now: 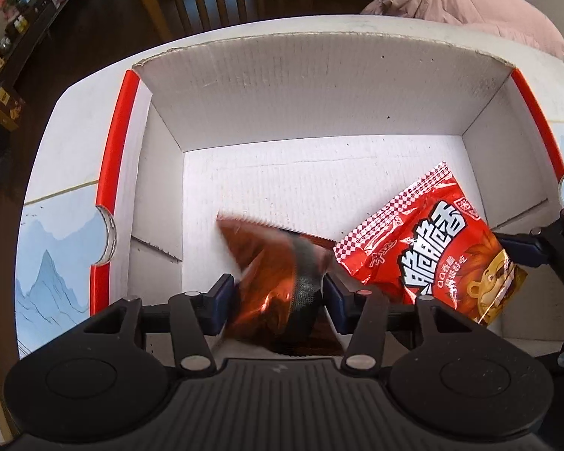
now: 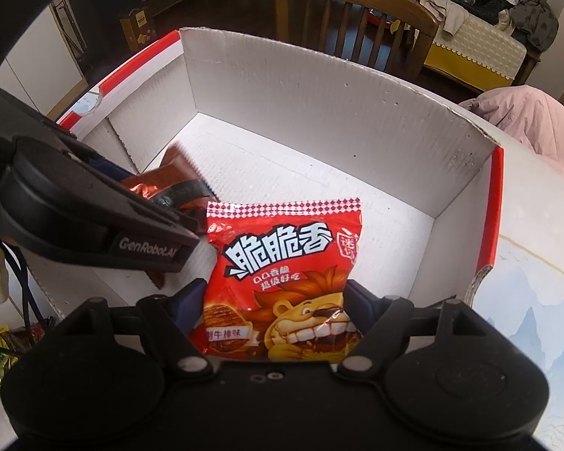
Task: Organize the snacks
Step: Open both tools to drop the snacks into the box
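- We are at the placing step: both snack packets hang inside the open white cardboard box (image 1: 300, 90), which sits on the desk (image 1: 56, 248) with its landscape-print covering.
- The left gripper (image 1: 278, 297) has its fingers clamped on the brown foil packet (image 1: 270, 263), at lower centre of the left wrist view. The packet is motion-blurred, and whether it touches the box floor we cannot tell.
- The right gripper (image 2: 272, 314) has its fingers closed on the red crisp packet with the lion print (image 2: 282, 274), at lower centre of the right wrist view. Its top edge points toward the far box wall.
- The two packets are just beside each other, and the brown one sits left of the red.
- In our judgement, the next move calls for lowering each packet to the box floor, opening the fingers, then lifting clear without dragging the neighbour.
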`<state>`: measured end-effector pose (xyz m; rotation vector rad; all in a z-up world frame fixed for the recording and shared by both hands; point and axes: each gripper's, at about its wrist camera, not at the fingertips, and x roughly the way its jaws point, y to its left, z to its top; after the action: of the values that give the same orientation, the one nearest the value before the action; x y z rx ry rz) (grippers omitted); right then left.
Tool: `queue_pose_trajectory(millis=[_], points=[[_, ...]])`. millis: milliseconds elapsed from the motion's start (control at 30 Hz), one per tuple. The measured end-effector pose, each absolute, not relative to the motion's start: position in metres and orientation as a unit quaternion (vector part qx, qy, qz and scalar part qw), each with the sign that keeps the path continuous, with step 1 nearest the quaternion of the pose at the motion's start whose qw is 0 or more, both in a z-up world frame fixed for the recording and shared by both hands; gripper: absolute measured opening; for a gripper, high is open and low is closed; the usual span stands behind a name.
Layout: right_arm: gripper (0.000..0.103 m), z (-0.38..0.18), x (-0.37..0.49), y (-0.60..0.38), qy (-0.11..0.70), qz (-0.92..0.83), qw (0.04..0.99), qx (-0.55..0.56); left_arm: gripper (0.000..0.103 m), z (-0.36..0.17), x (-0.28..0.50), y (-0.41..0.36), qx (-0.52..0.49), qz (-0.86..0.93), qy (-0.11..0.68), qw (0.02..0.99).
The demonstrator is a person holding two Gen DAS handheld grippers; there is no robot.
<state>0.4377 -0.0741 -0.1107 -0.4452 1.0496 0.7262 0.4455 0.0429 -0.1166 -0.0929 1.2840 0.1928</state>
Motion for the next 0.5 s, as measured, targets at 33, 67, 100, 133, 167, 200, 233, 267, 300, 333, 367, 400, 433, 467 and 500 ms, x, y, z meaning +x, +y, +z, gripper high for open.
queue_pose_trajectory(millis=[33, 67, 100, 133, 167, 200, 233, 267, 300, 333, 367, 400, 433, 467, 500], points=[[0.078, -0.111, 0.436, -0.074, 0.487, 0.336, 0.779, -0.207, 0.053, -0.116, 0.445, 0.043, -0.045, 0.091, 0.597, 0.796], [0.078, -0.111, 0.437, -0.074, 0.485, 0.338, 0.779, -0.208, 0.055, -0.115, 0.444, 0.043, -0.046, 0.092, 0.596, 0.796], [0.078, -0.111, 0.437, -0.075, 0.483, 0.34, 0.78, -0.207, 0.057, -0.113, 0.443, 0.042, -0.046, 0.092, 0.595, 0.797], [0.08, -0.109, 0.436, -0.075, 0.479, 0.342, 0.781, -0.206, 0.057, -0.111, 0.442, 0.042, -0.045, 0.092, 0.593, 0.799], [0.081, -0.109, 0.436, -0.076, 0.477, 0.345, 0.782, -0.204, 0.058, -0.108, 0.44, 0.042, -0.046, 0.091, 0.59, 0.801], [0.081, -0.107, 0.436, -0.076, 0.474, 0.347, 0.783, -0.202, 0.058, -0.105, 0.438, 0.042, -0.05, 0.091, 0.587, 0.803], [0.083, -0.106, 0.435, -0.077, 0.472, 0.349, 0.784, -0.201, 0.058, -0.103, 0.436, 0.043, -0.055, 0.091, 0.584, 0.805], [0.084, -0.104, 0.434, -0.077, 0.47, 0.351, 0.785, -0.198, 0.058, -0.099, 0.432, 0.044, -0.059, 0.091, 0.58, 0.807], [0.087, -0.101, 0.434, -0.078, 0.467, 0.351, 0.788, -0.195, 0.058, -0.096, 0.429, 0.046, -0.062, 0.09, 0.576, 0.81], [0.088, -0.098, 0.433, -0.08, 0.464, 0.35, 0.791, -0.192, 0.058, -0.092, 0.425, 0.046, -0.065, 0.09, 0.572, 0.813], [0.088, -0.095, 0.431, -0.081, 0.461, 0.351, 0.793, -0.189, 0.058, -0.088, 0.422, 0.045, -0.066, 0.09, 0.567, 0.816], [0.088, -0.091, 0.43, -0.083, 0.458, 0.35, 0.795, -0.187, 0.058, -0.083, 0.419, 0.045, -0.067, 0.089, 0.563, 0.819], [0.088, -0.087, 0.429, -0.086, 0.456, 0.348, 0.798, -0.183, 0.058, -0.079, 0.415, 0.045, -0.067, 0.087, 0.558, 0.823], [0.089, -0.084, 0.428, -0.088, 0.455, 0.346, 0.801, -0.178, 0.058, -0.075, 0.411, 0.046, -0.068, 0.086, 0.554, 0.826], [0.089, -0.08, 0.427, -0.091, 0.455, 0.344, 0.803, -0.173, 0.058, -0.07, 0.407, 0.047, -0.071, 0.086, 0.549, 0.829]])
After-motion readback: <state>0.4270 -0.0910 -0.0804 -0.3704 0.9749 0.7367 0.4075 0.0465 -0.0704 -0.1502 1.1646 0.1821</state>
